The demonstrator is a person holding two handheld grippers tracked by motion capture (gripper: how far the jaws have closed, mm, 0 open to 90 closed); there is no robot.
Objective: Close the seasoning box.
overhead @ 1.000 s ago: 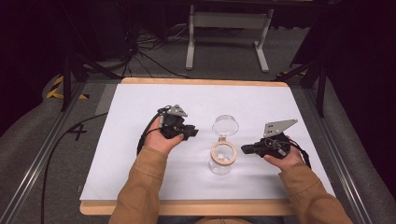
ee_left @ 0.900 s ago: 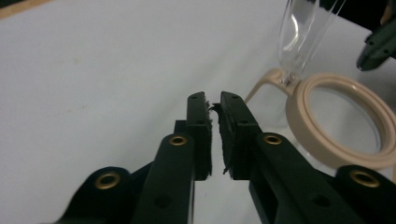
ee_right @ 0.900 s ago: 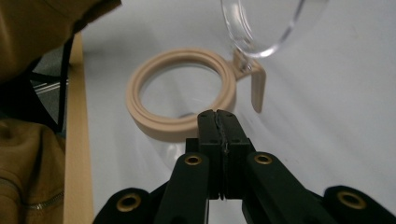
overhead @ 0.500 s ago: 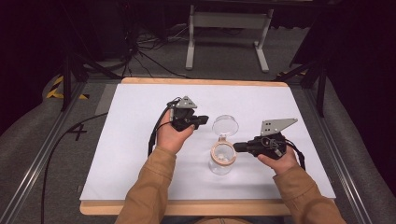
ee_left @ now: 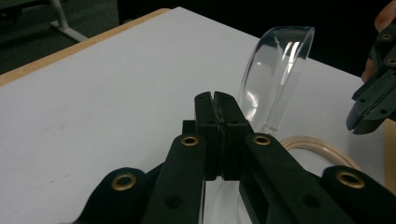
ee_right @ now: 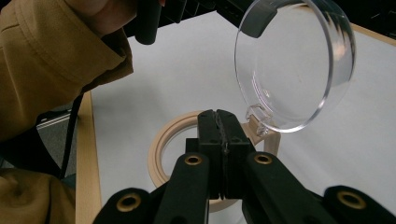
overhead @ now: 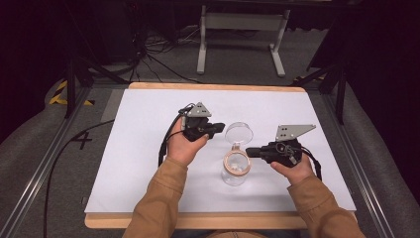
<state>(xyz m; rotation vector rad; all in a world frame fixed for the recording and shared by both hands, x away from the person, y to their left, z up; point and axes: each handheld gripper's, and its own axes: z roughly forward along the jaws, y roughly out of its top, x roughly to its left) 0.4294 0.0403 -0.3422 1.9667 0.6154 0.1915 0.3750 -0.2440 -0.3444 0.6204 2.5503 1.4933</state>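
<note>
Near the middle of the white table (overhead: 148,163) stands a clear jar (overhead: 236,168) with its hinged lid (overhead: 238,133) flipped up; it looks light, rigid and slippery, so grasp its tan rim (ee_right: 161,144), as your left gripper (overhead: 218,130) and right gripper (overhead: 249,152) flank it, both closed and empty.

The right tool (ee_right: 220,122) is pointing over a jar's tan rim (ee_right: 163,140), its two black jaws pressing flat together with nothing between them. Just beyond, the clear hinged lid (ee_right: 294,65) is standing open and tilting back. A tan sleeve (ee_right: 51,60) is reaching across the white bench (ee_right: 187,70).
</note>
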